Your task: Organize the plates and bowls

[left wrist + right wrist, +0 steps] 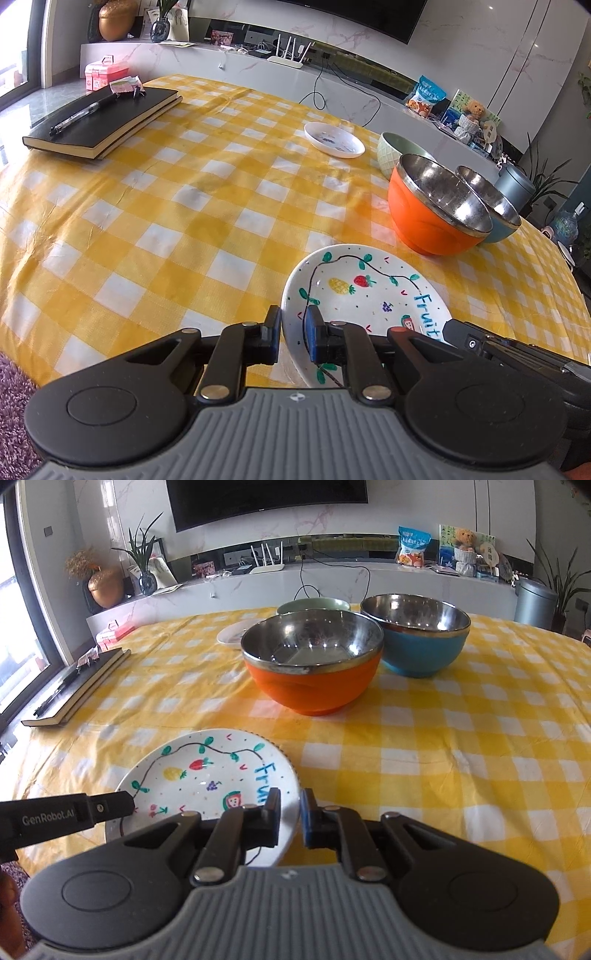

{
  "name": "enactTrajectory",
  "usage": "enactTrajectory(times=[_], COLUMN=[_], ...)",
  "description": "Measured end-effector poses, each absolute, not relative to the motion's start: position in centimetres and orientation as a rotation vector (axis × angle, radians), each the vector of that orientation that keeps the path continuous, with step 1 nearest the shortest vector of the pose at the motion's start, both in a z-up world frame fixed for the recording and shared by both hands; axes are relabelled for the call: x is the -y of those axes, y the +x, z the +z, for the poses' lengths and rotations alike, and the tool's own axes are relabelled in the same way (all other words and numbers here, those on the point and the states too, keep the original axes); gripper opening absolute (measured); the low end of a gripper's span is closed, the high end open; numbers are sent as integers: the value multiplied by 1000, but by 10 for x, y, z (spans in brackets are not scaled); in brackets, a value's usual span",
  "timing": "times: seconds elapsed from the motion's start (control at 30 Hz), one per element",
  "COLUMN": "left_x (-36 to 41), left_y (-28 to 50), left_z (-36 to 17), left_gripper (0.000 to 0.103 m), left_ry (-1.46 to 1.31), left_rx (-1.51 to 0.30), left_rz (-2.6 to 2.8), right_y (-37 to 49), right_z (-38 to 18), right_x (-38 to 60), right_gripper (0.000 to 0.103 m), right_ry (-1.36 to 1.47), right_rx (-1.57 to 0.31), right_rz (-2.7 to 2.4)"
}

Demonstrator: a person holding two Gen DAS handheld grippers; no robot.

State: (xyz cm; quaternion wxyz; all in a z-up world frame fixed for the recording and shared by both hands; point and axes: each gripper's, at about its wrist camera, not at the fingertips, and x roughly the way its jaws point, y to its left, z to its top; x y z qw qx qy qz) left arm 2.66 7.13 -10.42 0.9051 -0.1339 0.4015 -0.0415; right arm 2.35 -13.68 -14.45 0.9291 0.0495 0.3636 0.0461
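Both tongs, left (293, 334) and right (291, 818), pinched one fruit plate (365, 295); two plates and three bowls total; desk (166, 221) leftward lay open.

Yellow-white checked tablecloth (155, 206) covers the table. Black notebook (99, 122) at far left corner of the table, pen (79, 118) lying on top, crumpled wrapper (123, 85) at its far end. Pink box (106, 72) beyond that corner. On the marble ledge (332, 579) behind: white router (266, 568), gold vase (106, 587), snack bag (413, 546), teddy bear (464, 538). TV (266, 502) on wall, grey bin (533, 603) off the right edge
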Motion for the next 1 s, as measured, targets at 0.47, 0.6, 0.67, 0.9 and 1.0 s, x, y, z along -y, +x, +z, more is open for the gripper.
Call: enactTrajectory(times=[0.47,0.6,0.67,0.9,1.0], left_x=[-68,-69,-71,-72,-70], left_y=[27,27,28,32,38], left_z=[-105,-104,-103,-91,-81], left_gripper=[16,16,16,21,22], left_ry=[-237,-232,-236,-194,-175], left_rx=[-818,-811,-807,-782,-772], left_rz=[-85,-79,-76,-74,-90], right_y=[24,24,24,25,30], right_z=[-147,-147,-147,-137,-131], right_x=[133,135,136,136,136], right_gripper=[9,11,13,21,21], right_ry=[69,89,94,99,113], right_rx=[-735,-737,-734,-691,-681], right_rz=[99,104,103,112,132])
